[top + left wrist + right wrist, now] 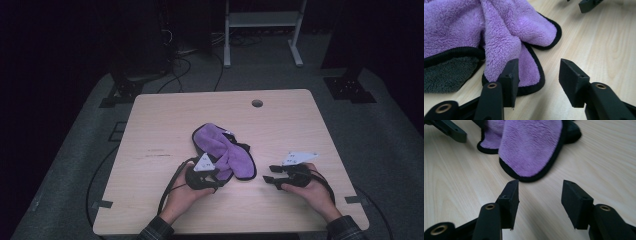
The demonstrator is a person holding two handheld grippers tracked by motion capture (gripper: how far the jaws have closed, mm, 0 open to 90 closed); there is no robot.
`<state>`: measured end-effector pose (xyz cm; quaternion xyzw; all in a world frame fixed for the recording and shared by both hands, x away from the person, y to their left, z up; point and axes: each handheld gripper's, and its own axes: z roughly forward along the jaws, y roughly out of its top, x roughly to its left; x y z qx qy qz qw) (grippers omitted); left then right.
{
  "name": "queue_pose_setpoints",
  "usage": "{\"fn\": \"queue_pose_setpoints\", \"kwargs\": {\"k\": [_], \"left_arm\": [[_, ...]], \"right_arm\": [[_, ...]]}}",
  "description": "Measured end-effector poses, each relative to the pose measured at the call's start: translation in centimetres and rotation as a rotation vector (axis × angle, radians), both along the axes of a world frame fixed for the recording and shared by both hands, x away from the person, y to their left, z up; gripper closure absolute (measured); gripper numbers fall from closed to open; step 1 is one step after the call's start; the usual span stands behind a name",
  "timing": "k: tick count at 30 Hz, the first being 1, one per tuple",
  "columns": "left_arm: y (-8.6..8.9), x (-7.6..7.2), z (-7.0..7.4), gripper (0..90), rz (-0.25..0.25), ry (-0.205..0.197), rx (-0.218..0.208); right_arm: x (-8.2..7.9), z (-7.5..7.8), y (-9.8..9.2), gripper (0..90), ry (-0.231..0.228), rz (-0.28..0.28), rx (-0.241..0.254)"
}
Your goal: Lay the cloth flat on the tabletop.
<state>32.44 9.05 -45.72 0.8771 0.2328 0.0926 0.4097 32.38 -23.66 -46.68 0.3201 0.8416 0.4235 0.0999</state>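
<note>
Left hand: I am holding my left gripper [216,176] low over the worktop [165,120], my forearm coming in from the near edge, its fingers [510,80] pointing at the near end of the cloth.
Right hand: I am holding my right gripper [270,175] level and low, pointing across toward the cloth from its right side.
Count: one purple cloth [227,150] with a black border; two grippers, one in each hand.
Left fingers: they are standing about half open and gripping nothing; one finger is lying over the cloth's near edge, and I cannot tell whether it is touching, while the other is over bare wood.
Right fingers: they [510,200] are also standing about half open, gripping nothing, with bare wood between them.
Cloth: it is lying crumpled near the middle of the worktop, between my two grippers; its rounded border is sitting just beyond my right fingertips, apart from them.
</note>
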Motion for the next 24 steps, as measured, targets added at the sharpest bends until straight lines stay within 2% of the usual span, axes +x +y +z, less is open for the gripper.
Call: {"fn": "queue_pose_setpoints", "kwargs": {"k": [2, 6, 9, 13, 15, 16, 18, 21, 22, 23, 24], "left_arm": [[-0.1, 0.0, -0.1, 48.4, 0.003, 0.001, 0.003], [-0.8, 0.4, -0.9, 46.5, 0.003, 0.002, 0.044], [-1.0, 0.5, -1.2, 46.6, 0.004, 0.002, 0.064], [-1.3, 0.6, -1.6, 46.8, -0.002, 0.003, 0.089], [-1.3, 0.6, -1.6, 49.6, 0.000, -0.003, 0.093], [-1.2, 0.7, -1.6, 51.3, 0.006, -0.005, 0.092], [-1.2, 0.7, -1.6, 52.6, 0.008, -0.006, 0.091], [-1.1, 0.8, -1.6, 57.4, 0.021, -0.007, 0.096], [-1.2, 1.0, -1.4, 63.4, 0.030, -0.005, 0.113], [-1.2, 1.0, -1.4, 66.1, 0.030, -0.005, 0.113], [-1.2, 1.1, -1.3, 66.1, 0.037, 0.000, 0.119]], "right_arm": [[0.2, 0.0, 0.6, 46.6, -0.003, 0.017, -0.004], [0.8, -0.2, 2.8, 43.4, -0.005, 0.071, -0.011], [1.0, -0.2, 3.5, 42.8, -0.010, 0.087, -0.023], [1.5, -0.7, 4.6, 41.4, -0.022, 0.111, -0.064], [1.7, -1.0, 4.9, 41.5, -0.024, 0.111, -0.076], [1.8, -1.3, 5.0, 42.8, -0.031, 0.115, -0.097], [1.8, -1.3, 5.1, 43.3, -0.040, 0.116, -0.103], [1.8, -1.3, 5.2, 49.2, -0.060, 0.113, -0.123], [1.7, -1.3, 5.2, 53.5, -0.072, 0.105, -0.137], [1.7, -1.3, 5.2, 53.5, -0.072, 0.105, -0.137], [1.7, -1.2, 5.2, 55.8, -0.072, 0.098, -0.139]]}}
